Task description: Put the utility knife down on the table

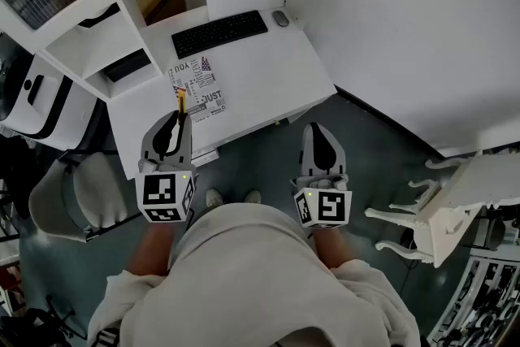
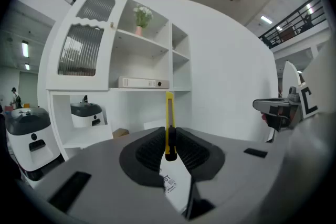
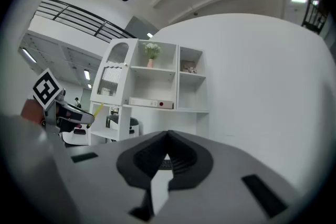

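Observation:
A yellow utility knife (image 2: 169, 118) stands upright between the jaws of my left gripper (image 2: 169, 145), which is shut on its lower end. In the head view the knife (image 1: 181, 101) sticks out past the left gripper (image 1: 171, 134), over the front edge of the white table (image 1: 268, 69), beside a printed sheet (image 1: 197, 85). My right gripper (image 1: 321, 149) hangs over the floor in front of the table, level, its jaws shut with nothing between them (image 3: 167, 139). The right gripper view also catches the left gripper (image 3: 68, 113) with the knife (image 3: 98, 109).
A black keyboard (image 1: 219, 32) and a mouse (image 1: 280, 18) lie at the back of the table. A white shelf unit with a binder (image 2: 143, 82) rises behind it. A grey chair (image 1: 73, 199) stands at the left, a white ornate chair (image 1: 439, 207) at the right.

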`<state>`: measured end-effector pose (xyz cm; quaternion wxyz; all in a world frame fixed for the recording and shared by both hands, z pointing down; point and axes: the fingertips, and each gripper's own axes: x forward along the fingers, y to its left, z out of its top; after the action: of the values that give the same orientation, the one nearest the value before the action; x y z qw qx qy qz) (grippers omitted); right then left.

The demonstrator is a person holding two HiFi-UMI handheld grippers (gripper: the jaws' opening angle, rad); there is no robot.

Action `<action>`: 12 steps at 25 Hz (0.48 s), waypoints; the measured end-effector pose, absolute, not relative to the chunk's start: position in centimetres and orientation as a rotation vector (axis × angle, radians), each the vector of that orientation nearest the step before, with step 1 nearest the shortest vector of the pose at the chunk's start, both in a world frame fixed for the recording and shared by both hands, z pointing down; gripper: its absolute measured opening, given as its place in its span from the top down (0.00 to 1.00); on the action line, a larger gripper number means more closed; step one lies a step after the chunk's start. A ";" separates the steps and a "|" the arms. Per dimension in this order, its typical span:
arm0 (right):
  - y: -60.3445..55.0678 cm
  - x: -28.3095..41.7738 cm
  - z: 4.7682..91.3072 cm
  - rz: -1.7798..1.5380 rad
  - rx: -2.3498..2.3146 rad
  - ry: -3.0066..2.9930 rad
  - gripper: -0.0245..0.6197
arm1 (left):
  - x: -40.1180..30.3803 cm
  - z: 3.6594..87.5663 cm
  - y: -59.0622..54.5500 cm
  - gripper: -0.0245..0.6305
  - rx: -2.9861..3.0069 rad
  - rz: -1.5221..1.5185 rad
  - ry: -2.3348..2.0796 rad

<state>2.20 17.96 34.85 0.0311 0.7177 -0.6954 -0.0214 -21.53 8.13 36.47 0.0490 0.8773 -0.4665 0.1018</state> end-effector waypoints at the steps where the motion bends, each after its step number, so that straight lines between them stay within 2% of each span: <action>1: 18.0 2.2 34.8 -0.066 2.210 -2.141 0.96 | -21.5 36.4 8.2 0.87 2.674 0.309 -1.423; 12: 19.1 3.0 34.8 -0.054 2.213 -2.170 0.96 | -20.5 36.4 9.2 0.87 2.682 0.322 -1.425</action>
<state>3.00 19.06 34.78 0.0206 0.7137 -0.6999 -0.0174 -20.46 9.19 36.36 0.0439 0.8773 -0.4662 0.1055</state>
